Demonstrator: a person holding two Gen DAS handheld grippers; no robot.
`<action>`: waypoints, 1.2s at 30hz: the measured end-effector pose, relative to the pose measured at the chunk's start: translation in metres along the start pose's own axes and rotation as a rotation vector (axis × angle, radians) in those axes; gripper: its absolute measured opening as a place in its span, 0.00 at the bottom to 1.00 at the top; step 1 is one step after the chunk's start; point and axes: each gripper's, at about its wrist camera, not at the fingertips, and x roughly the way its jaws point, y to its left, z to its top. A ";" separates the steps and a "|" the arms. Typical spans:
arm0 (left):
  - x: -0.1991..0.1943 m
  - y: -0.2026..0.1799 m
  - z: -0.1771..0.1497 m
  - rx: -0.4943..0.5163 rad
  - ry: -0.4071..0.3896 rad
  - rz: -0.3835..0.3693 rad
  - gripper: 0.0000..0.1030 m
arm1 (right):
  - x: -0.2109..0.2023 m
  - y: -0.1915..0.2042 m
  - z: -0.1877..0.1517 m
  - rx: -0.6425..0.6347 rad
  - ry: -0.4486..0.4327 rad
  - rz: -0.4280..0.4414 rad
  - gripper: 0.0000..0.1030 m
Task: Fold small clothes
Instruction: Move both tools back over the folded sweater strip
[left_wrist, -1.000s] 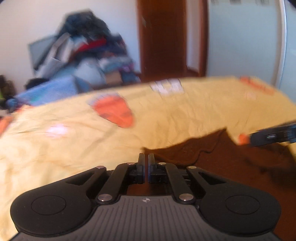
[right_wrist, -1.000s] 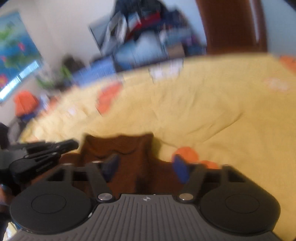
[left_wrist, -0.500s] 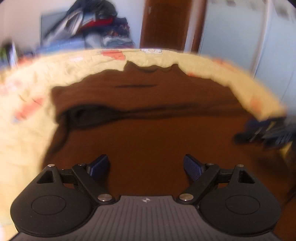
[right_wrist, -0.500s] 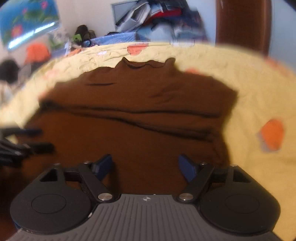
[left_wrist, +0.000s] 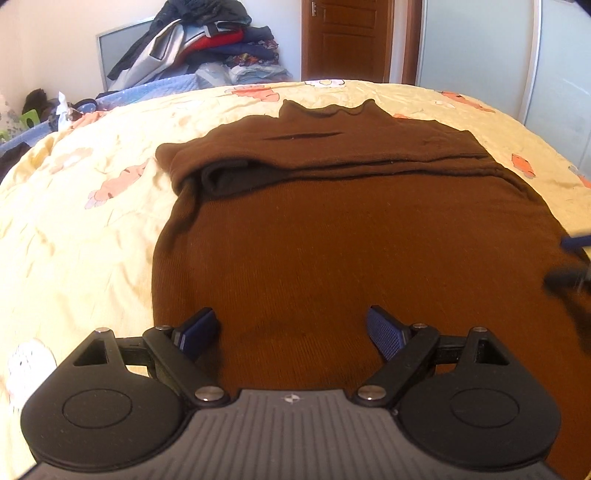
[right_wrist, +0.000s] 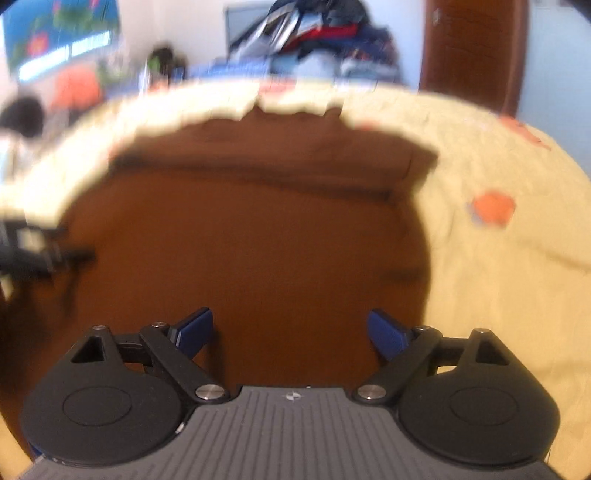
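A brown sweater (left_wrist: 332, 229) lies spread across a yellow bedspread (left_wrist: 74, 229) printed with orange shapes, filling the centre of both wrist views. Its high collar points toward the top of the frame, and its sleeves are folded across the chest, leaving a dark fold line running left to right through the upper middle. At the bottom of the left wrist view, the left gripper (left_wrist: 291, 328) is spread wide, its blue fingers (left_wrist: 384, 334) set far apart above the sweater's near edge and gripping nothing. The right wrist view is blurred; there the right gripper (right_wrist: 290, 328) also has wide jaws that are opening further, with only sweater fabric showing beneath the gap and nothing pinched. Each gripper appears as a dark blur at the edge of the other's view. Beyond the bed, in the upper left, sits a heap of clothes (left_wrist: 207, 40), and a brown wooden door (left_wrist: 347, 37) stands at upper centre.
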 end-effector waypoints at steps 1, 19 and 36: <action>-0.002 0.001 -0.002 -0.004 0.000 -0.002 0.87 | -0.004 0.004 -0.010 -0.048 -0.039 -0.032 1.00; -0.070 0.024 -0.068 -0.037 0.016 -0.063 0.87 | -0.053 0.023 -0.040 0.028 -0.096 -0.009 1.00; -0.038 0.104 -0.070 -0.694 0.218 -0.687 0.86 | -0.049 -0.105 -0.050 0.630 0.045 0.330 0.99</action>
